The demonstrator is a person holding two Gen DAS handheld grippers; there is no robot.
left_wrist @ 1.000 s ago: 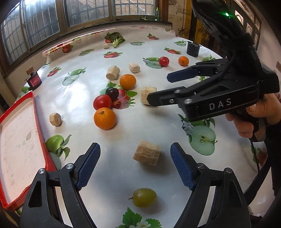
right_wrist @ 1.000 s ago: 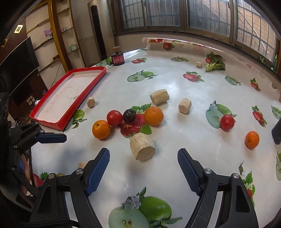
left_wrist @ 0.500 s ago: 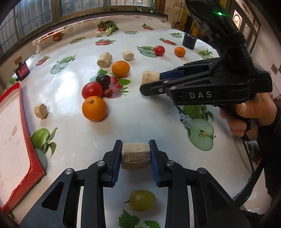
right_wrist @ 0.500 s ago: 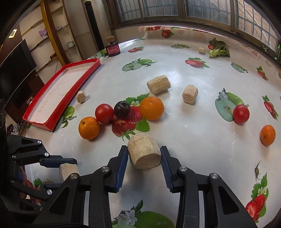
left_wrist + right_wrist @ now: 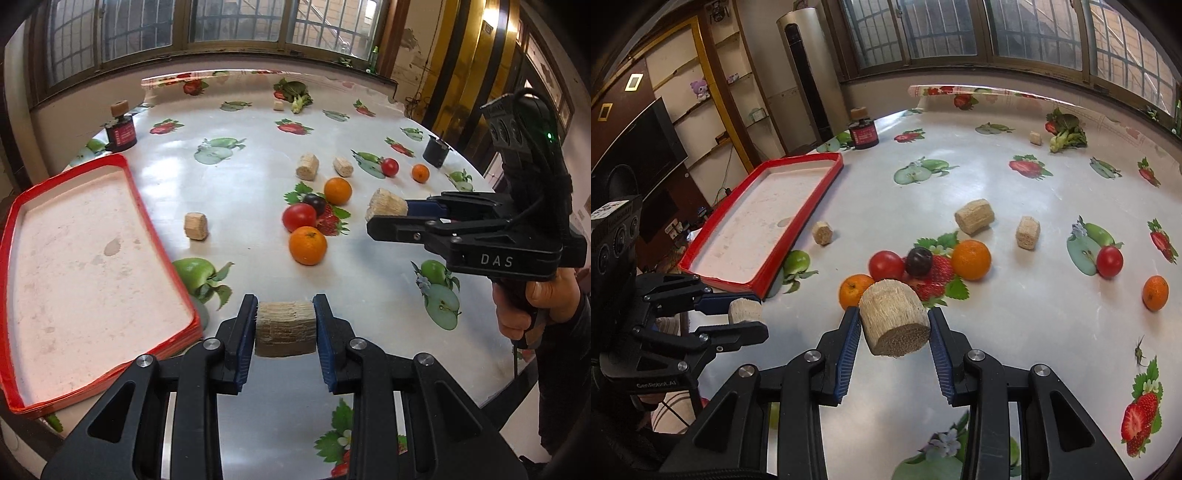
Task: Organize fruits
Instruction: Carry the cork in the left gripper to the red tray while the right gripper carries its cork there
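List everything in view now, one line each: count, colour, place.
tray: 1, red rim, table's left side
oranges: 3, orange, two mid-table, one small far right
tomatoes: 2, red, one mid-cluster, one far right
plum: 1, dark, mid-cluster
loose wood blocks: 4, tan, on the table
held wood blocks: 2, tan, one in each gripper
jar: 1, dark with red label, far left edge
cup: 1, black, far right
greens: 1, far edge
left gripper: jaws shut on a block
right gripper: jaws shut on a block
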